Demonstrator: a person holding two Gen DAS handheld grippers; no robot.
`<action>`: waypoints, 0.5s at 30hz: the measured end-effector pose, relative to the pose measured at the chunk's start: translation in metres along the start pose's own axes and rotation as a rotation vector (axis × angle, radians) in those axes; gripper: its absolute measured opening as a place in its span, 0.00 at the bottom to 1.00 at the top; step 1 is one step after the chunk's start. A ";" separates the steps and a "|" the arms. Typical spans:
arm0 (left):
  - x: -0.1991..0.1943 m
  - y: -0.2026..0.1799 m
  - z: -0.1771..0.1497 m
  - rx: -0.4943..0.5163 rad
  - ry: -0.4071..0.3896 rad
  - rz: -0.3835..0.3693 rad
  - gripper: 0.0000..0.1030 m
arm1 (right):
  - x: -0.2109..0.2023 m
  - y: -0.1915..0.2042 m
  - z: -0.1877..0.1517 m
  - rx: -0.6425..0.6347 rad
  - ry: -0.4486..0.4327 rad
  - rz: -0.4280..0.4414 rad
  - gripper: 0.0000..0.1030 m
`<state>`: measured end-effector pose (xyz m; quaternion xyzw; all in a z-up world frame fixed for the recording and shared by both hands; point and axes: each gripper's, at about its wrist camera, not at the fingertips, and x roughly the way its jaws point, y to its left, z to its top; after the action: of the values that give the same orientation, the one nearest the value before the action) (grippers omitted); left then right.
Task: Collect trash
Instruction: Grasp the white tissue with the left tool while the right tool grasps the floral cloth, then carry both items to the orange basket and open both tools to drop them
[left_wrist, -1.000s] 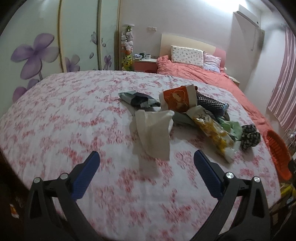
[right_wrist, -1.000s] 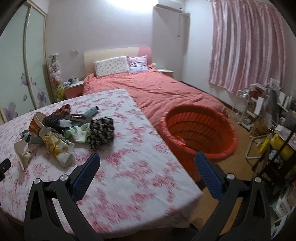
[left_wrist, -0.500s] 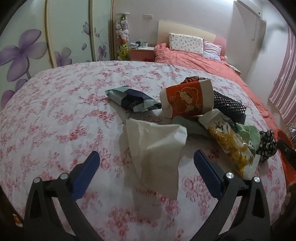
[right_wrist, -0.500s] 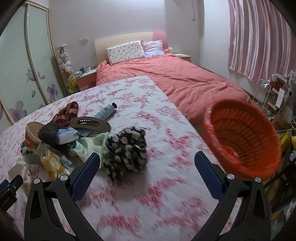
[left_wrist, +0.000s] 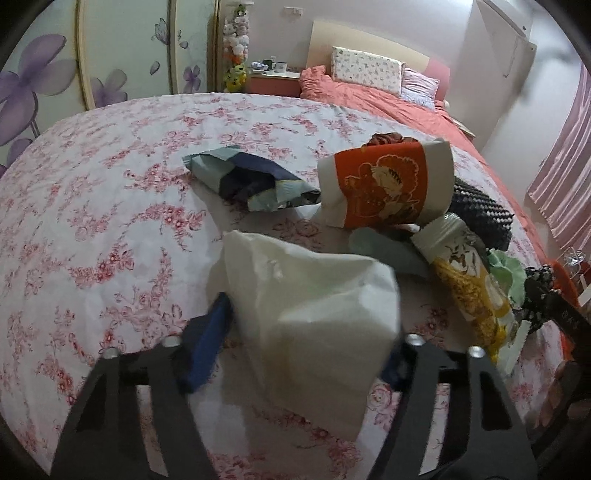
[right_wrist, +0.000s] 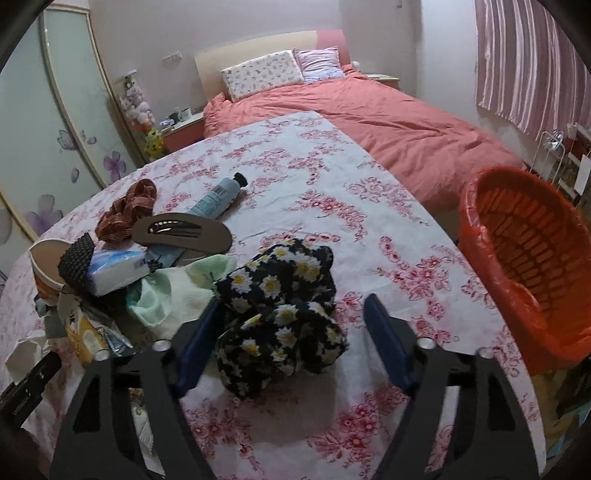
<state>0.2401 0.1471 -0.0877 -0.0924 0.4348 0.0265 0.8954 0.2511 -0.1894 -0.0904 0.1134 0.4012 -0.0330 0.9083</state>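
My left gripper straddles a crumpled white tissue on the floral bedspread; its jaws are partly closed around it and the right finger is hidden by the tissue. My right gripper is open around a black daisy-print cloth. The pile holds an orange paper cup, a yellow snack wrapper, a grey-blue wrapper and a green cloth. An orange basket with a red liner stands off the bed's right edge.
A blue tube, a brown hair clip, a rust scrunchie and a tissue pack lie behind the pile. A coral duvet and pillows lie beyond. Wardrobe doors stand to the left.
Both grippers moved forward and down onto the bed. The left one now straddles the white tissue with its jaws narrowed. The right one now straddles the daisy cloth.
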 end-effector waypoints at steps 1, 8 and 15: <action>-0.001 0.000 0.000 0.000 0.000 -0.001 0.59 | -0.001 0.001 -0.001 -0.009 0.002 0.003 0.60; -0.009 0.002 -0.002 -0.001 -0.013 -0.003 0.55 | -0.012 0.002 -0.001 -0.034 -0.018 0.015 0.46; -0.032 -0.006 0.004 0.013 -0.055 -0.021 0.54 | -0.027 -0.008 0.003 -0.018 -0.057 0.023 0.36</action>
<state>0.2242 0.1426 -0.0598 -0.0905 0.4093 0.0169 0.9077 0.2342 -0.1988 -0.0698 0.1090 0.3740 -0.0221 0.9207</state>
